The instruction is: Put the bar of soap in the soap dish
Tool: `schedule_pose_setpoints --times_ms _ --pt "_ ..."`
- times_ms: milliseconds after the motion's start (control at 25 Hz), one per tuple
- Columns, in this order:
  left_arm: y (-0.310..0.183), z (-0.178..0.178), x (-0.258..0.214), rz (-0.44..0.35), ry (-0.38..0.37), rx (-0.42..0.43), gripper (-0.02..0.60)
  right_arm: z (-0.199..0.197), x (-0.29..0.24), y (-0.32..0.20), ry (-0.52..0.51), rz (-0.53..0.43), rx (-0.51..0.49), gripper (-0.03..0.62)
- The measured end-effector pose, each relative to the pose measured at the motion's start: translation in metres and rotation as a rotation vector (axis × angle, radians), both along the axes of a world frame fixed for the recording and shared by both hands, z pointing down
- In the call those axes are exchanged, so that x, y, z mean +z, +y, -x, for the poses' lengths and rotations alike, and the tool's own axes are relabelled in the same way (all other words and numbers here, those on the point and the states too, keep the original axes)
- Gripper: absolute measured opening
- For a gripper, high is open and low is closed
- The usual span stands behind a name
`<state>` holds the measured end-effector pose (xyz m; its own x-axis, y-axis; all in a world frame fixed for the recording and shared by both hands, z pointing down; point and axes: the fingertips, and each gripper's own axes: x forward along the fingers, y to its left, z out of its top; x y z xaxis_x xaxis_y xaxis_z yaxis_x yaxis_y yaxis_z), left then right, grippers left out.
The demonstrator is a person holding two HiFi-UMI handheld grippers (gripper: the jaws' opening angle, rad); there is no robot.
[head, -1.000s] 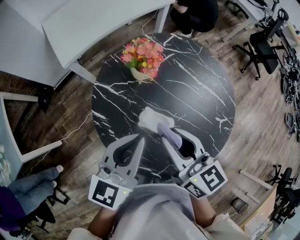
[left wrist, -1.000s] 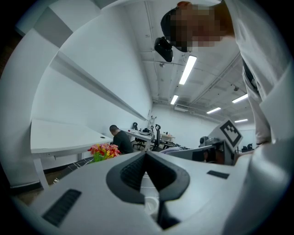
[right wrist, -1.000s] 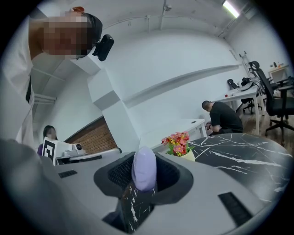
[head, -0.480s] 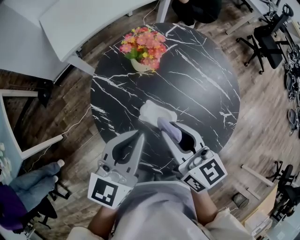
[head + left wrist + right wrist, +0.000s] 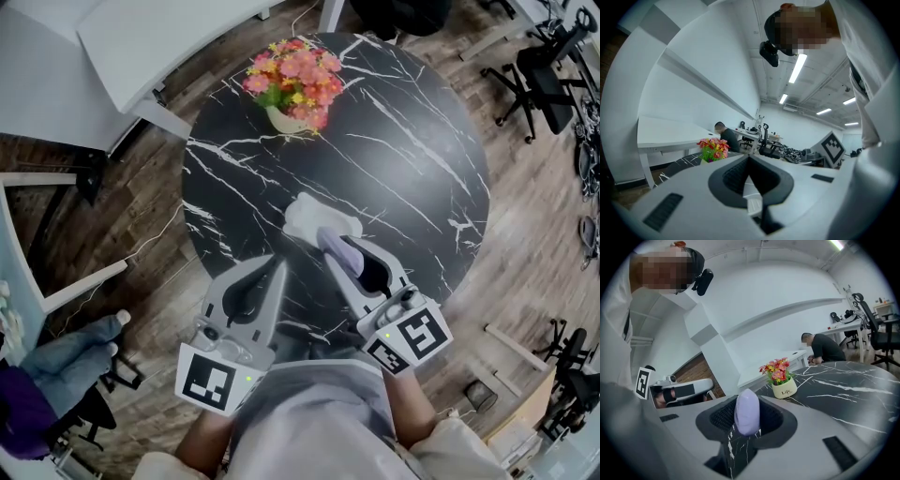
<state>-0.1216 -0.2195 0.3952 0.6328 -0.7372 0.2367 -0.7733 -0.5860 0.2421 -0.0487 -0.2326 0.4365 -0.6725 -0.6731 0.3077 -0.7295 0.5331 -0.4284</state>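
A lavender bar of soap [image 5: 341, 255] [image 5: 747, 411] stands upright between the jaws of my right gripper [image 5: 345, 246] [image 5: 748, 414], which is shut on it. The soap hangs at the near edge of the white soap dish [image 5: 309, 216], which rests on the round black marble table [image 5: 412, 178]. Whether the soap touches the dish I cannot tell. To the left of the dish, over the table's near part, my left gripper [image 5: 278, 268] [image 5: 749, 158] is shut with its tips together and holds nothing.
A cream pot of pink and orange flowers [image 5: 292, 82] [image 5: 783, 381] [image 5: 712, 149] stands at the table's far side. White desks [image 5: 159, 37] lie beyond at the upper left, office chairs [image 5: 539, 84] to the right. A person sits at a far desk [image 5: 822, 348].
Both grippers have sunk a little toward the table, the right one more. The soap stays clamped in the right gripper by the dish's near edge.
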Motion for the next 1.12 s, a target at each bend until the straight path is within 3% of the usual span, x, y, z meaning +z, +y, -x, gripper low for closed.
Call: schedule_pose_setpoints --times_ms 760,1120 --pt "-0.009 0.010 0.005 -0.018 0.034 -0.013 0.003 0.007 0.093 -0.009 0.127 0.168 0.025 0.124" --pt "-0.010 0.016 0.004 -0.012 0.042 -0.022 0.003 0.009 0.112 -0.010 0.154 0.224 0.048 0.124"
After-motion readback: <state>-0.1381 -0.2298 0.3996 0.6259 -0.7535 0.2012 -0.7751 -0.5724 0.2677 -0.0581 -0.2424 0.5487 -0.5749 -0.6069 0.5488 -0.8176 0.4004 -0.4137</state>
